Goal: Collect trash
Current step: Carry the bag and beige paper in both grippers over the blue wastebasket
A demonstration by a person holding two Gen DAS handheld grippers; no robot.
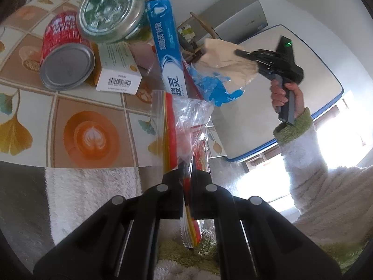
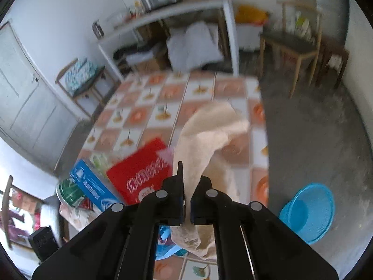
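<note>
My left gripper (image 1: 187,163) is shut on a clear zip bag with a red and yellow wrapper (image 1: 186,130), held just above the patterned table (image 1: 93,121). My right gripper (image 2: 190,175) is shut on a crumpled beige tissue (image 2: 209,135) and holds it above the table; the gripper also shows in the left wrist view (image 1: 240,52) with the tissue (image 1: 228,65). On the table lie a red can (image 1: 65,51), a glass jar (image 1: 112,11), a white box (image 1: 119,70), a blue toothpaste box (image 1: 167,46) and blue plastic wrap (image 1: 216,86).
A blue plastic basket (image 2: 307,212) stands on the grey floor right of the table. A red packet (image 2: 142,170) lies on the table. A wooden chair (image 2: 293,44) and a white shelf table (image 2: 163,14) stand behind. A blue-rimmed white board (image 1: 303,88) leans beyond the table edge.
</note>
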